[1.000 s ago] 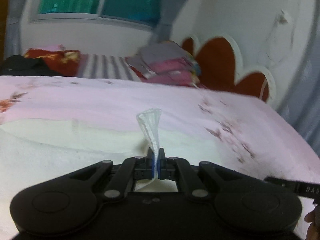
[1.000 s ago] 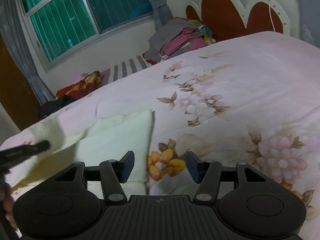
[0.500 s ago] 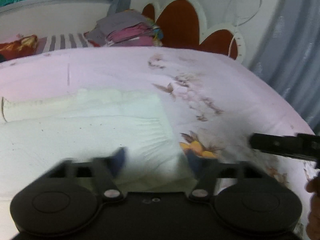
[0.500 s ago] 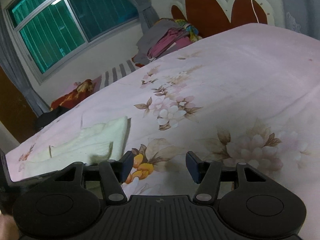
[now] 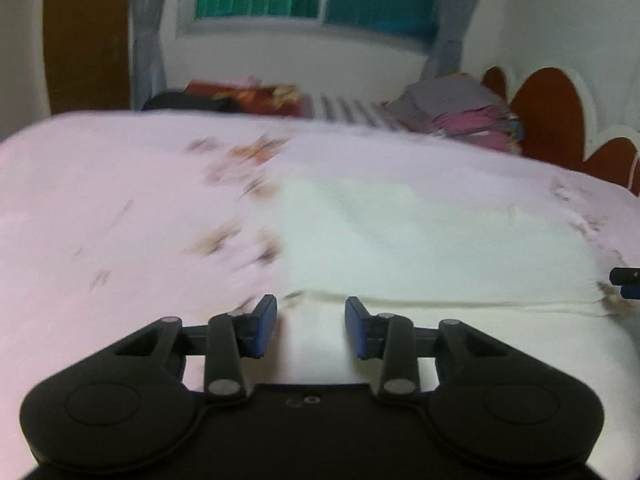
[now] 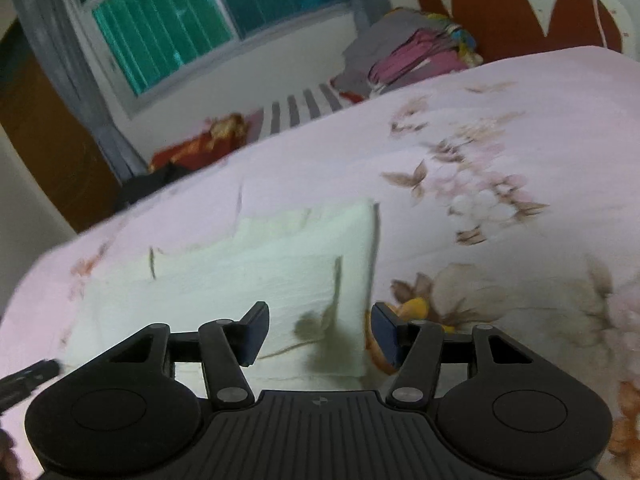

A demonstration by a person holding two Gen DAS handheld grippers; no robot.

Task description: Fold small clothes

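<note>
Both tongs, left (image 5: 311, 327) and right (image 6: 320, 334), hang spread and empty over the folded cream cloth (image 6: 256, 276) lying on the floral bedsheet (image 6: 500, 184).

Dim indoor light, motion blur across the bedspread (image 5: 120, 216), fisheye bending at both views' edges.

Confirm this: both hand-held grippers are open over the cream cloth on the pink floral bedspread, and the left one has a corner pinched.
Not quite. The left hand-held gripper pinches nothing: the left wrist view shows its jaws apart above the cream cloth. The right hand-held gripper is open too, over the pink floral bedspread.
</note>
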